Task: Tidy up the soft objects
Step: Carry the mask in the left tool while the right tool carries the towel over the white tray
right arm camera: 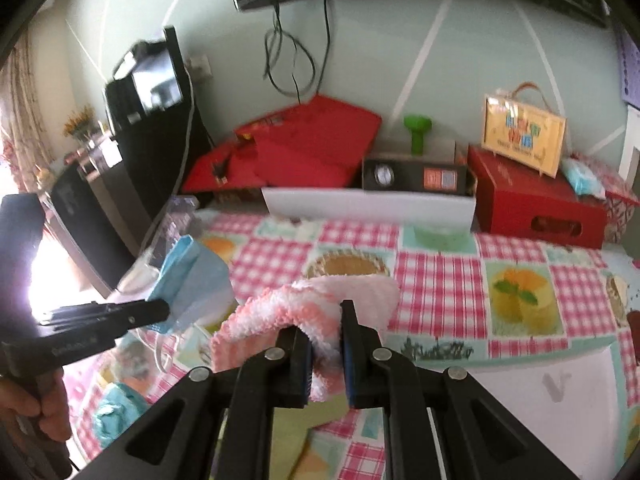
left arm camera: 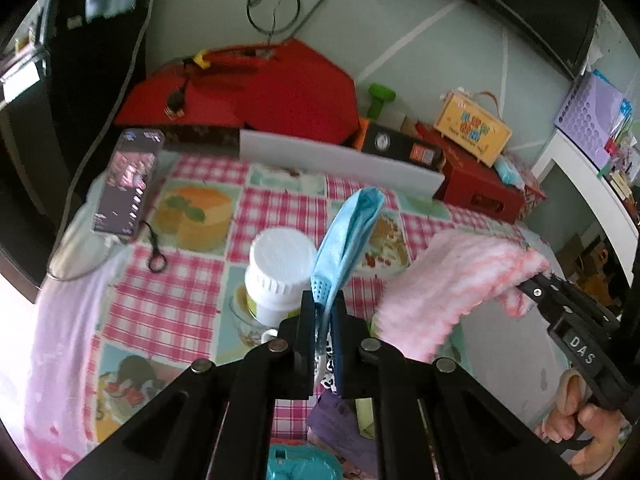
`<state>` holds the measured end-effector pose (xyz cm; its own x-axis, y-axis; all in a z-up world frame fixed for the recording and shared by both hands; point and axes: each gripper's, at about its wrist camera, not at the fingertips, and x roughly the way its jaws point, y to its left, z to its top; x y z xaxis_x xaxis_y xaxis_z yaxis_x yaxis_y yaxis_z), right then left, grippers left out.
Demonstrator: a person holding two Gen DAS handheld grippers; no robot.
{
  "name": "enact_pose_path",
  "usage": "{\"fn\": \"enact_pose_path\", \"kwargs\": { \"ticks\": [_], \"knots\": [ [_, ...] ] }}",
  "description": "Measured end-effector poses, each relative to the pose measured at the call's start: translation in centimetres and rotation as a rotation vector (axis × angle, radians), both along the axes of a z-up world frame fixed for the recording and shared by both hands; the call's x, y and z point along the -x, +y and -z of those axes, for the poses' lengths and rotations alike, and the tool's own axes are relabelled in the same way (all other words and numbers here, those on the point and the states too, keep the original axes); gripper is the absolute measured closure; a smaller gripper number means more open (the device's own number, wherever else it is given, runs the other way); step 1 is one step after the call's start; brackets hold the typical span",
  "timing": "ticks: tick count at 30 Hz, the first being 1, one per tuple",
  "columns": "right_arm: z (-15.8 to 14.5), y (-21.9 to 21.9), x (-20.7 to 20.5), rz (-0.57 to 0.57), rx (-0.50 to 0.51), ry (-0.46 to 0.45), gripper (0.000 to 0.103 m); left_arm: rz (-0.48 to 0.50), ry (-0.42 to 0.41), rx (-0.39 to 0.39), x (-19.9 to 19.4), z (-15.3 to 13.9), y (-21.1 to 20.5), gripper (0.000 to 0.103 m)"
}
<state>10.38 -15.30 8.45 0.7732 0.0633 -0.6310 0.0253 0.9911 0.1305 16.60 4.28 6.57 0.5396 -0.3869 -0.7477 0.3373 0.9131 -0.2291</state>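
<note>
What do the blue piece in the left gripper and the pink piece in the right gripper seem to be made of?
Blue face mask: probably thin non-woven fabric, matte, with pleats and a dotted embossed edge. Pink cloth: probably plush microfibre or terry; its fuzzy looped pile in pink and white shows this. Both hang limp from shut jaws.

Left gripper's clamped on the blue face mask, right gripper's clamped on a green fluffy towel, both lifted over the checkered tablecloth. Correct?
Not quite: the towel in the right gripper is pink and white, not green, as the right wrist view shows. The rest holds: the left gripper is clamped on the blue face mask, both above the checkered tablecloth.
</note>
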Motion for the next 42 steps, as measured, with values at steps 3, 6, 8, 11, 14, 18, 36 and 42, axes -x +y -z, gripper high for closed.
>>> {"fn": "enact_pose_path", "kwargs": {
  "ticks": [3,6,8,11,14,18,36,42],
  "knots": [
    [-2.1,-0.1,1.3,0.006,-0.007,-0.044,0.09,-0.021,-0.041,-0.004,1.3,-2.0,0.2,0.097],
    [-4.4,-0.7,3.0,0.021,-0.008,-0.094,0.09,-0.052,-0.063,-0.005,2.9,-3.8,0.3,0.097],
    [-5.5,-1.1,4.1,0.039,-0.001,-0.116,0.09,-0.075,-0.071,-0.013,4.2,-4.9,0.3,0.097],
    [-7.0,-2.2,6.3,0.08,0.004,-0.154,0.09,-0.075,-0.094,-0.001,6.2,-6.2,-0.3,0.097],
    [-8.2,-3.8,8.7,0.136,-0.003,-0.183,0.09,-0.051,-0.104,0.007,8.0,-7.1,-1.7,0.096],
    [-9.1,-6.1,11.6,0.219,0.004,-0.198,0.09,-0.011,-0.107,0.022,9.6,-7.8,-4.2,0.096],
    [-3.9,-19.3,15.0,0.555,-0.098,-0.029,0.09,0.189,0.02,0.043,10.2,-1.9,-19.2,0.096],
    [-0.6,-21.6,13.2,0.595,-0.174,0.031,0.09,0.222,0.088,0.041,9.3,1.6,-23.1,0.096]
  ]
}}
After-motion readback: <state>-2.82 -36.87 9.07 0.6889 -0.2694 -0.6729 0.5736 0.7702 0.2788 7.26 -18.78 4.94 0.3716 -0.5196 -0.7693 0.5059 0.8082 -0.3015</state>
